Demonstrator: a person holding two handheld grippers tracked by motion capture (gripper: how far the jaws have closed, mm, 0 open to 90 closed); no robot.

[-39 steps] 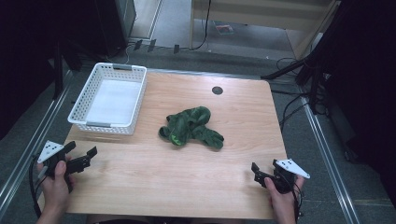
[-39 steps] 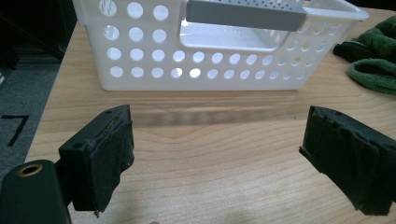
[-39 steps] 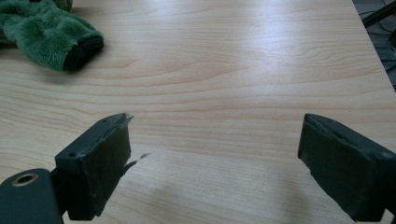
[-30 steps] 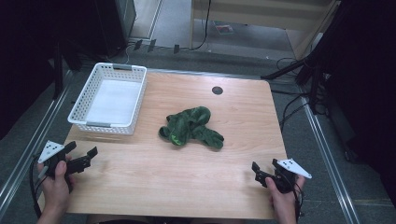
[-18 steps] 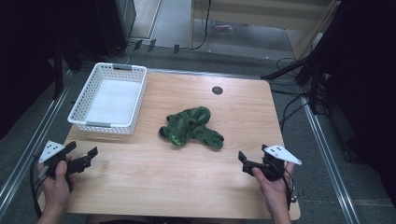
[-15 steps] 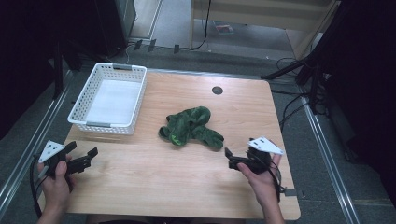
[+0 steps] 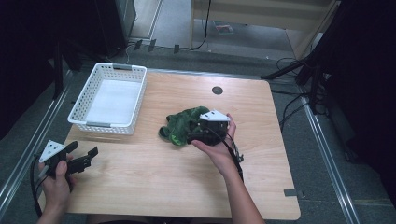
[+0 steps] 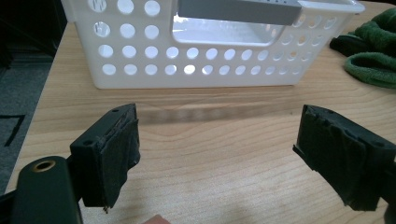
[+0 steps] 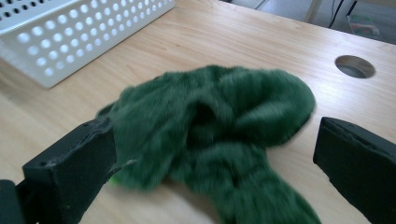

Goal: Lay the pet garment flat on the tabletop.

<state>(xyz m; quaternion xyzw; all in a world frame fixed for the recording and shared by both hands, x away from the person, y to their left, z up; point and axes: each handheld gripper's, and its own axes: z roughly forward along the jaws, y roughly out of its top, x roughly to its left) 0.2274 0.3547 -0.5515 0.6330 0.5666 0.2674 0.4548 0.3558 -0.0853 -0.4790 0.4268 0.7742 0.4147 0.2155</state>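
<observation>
Right claw has moved in, jaws spread, straddling one green cloth. Left claw is sitting spread; one white basket ahead on counter.

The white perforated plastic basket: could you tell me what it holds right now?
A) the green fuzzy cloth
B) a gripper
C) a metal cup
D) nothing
D: the white perforated plastic basket shows only its bare white floor in the high view, while the green fuzzy cloth lies on the wooden table beside it, right in front of the open right gripper.
</observation>
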